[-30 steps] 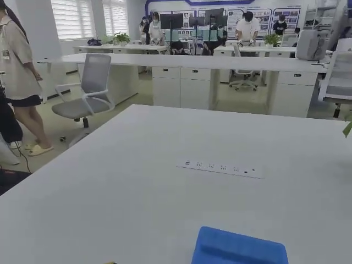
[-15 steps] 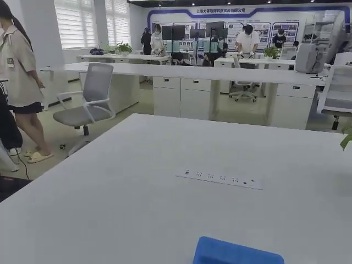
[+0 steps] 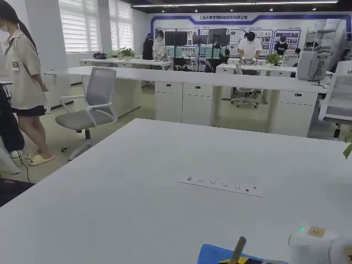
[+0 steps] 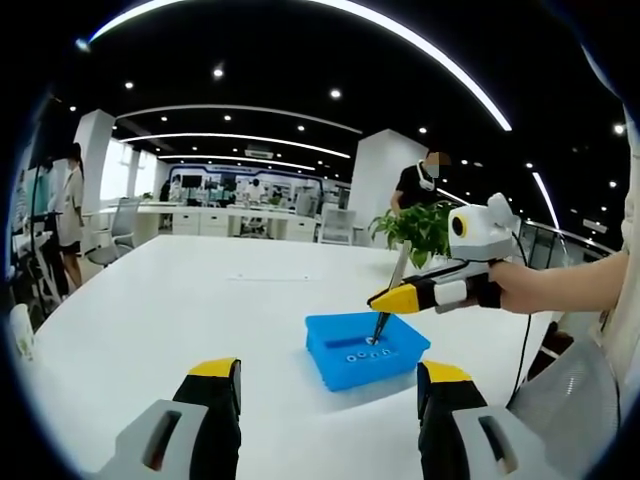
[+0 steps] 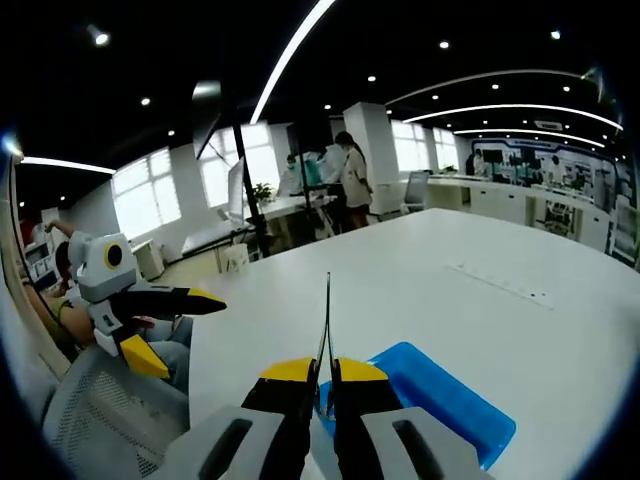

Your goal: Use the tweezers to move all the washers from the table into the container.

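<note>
A blue container (image 4: pixel 365 345) sits on the white table (image 4: pixel 180 310), with several small washers (image 4: pixel 366 355) lying inside it. My right gripper (image 4: pixel 385 300) reaches in from the right, shut on the tweezers (image 4: pixel 392 290), whose tips point down into the container. Along its own jaws, the right gripper (image 5: pixel 325 375) clamps the tweezers (image 5: pixel 327 315) above the container (image 5: pixel 445 405). My left gripper (image 4: pixel 328 378) is open with nothing between its jaws, short of the container's near side. It also shows as the left gripper (image 5: pixel 215 300), held over the table's edge. From the head, the tweezers (image 3: pixel 238 248) rise above the container (image 3: pixel 212 254).
A power strip (image 3: pixel 223 185) is set into the table beyond the container. A potted plant (image 4: pixel 420 228) stands at the far right edge with a person behind it. An office chair (image 3: pixel 91 104) and a standing person (image 3: pixel 22 82) are off the table's left side.
The head camera has tilted up, so the container has slid to the bottom edge. A gripper with the tweezers has come into the head view at the bottom right.
</note>
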`<state>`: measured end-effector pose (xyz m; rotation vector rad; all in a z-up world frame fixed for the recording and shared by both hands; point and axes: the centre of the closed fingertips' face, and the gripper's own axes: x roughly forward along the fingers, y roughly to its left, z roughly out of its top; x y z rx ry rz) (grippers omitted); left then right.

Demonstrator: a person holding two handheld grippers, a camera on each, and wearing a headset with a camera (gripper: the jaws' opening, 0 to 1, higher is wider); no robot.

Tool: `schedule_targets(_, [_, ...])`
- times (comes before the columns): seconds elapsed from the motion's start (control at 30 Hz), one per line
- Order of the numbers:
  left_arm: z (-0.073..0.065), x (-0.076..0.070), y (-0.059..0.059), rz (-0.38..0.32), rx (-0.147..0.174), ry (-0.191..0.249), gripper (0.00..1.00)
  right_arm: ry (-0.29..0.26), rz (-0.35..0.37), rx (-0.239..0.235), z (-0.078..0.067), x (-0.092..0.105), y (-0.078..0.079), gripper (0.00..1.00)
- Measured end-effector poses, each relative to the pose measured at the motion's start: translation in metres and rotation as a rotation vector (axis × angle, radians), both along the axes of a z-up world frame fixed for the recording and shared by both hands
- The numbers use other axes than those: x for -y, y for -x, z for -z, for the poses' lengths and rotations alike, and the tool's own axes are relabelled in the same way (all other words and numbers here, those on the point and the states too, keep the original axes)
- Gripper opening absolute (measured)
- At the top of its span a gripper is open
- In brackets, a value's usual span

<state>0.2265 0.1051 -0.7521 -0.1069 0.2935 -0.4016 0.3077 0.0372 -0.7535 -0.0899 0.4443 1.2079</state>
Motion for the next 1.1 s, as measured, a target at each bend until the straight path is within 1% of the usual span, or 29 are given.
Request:
schedule_targets(0.1, [0.000,0.000,0.000,0.003,-0.002,-0.002,0.72,0.013,-0.001,0.011,0.004,-0.005,-0.008,0.03])
schedule_targets(0.33, [0.002,0.000,0.000,0.004,-0.006,-0.004,0.72,0.037,0.012,-0.002,0.019,-0.009,-0.027,0.03])
schedule_targets(0.43, [0.002,0.000,0.000,0.002,-0.011,-0.003,0.72,0.048,0.022,-0.011,0.026,-0.009,-0.034,0.03])
schedule_targets(0.53, [0.003,0.000,0.000,0.004,-0.014,-0.003,0.72,0.043,0.046,-0.040,0.032,-0.008,-0.041,0.03])
schedule_targets(0.6, [0.004,0.001,0.000,0.006,-0.018,-0.006,0.72,0.053,0.048,-0.043,0.037,-0.009,-0.044,0.03])
schedule_targets(0.67, [0.005,0.002,0.000,0.012,-0.023,-0.008,0.72,0.069,0.046,-0.034,0.043,-0.010,-0.047,0.03])
schedule_targets(0.87, [0.007,0.003,0.000,0.015,-0.031,-0.021,0.72,0.088,0.036,-0.053,0.058,-0.013,-0.052,0.03])
schedule_targets(1.1, [0.008,0.002,0.000,0.012,-0.042,-0.018,0.72,0.106,0.025,-0.064,0.072,-0.015,-0.053,0.03])
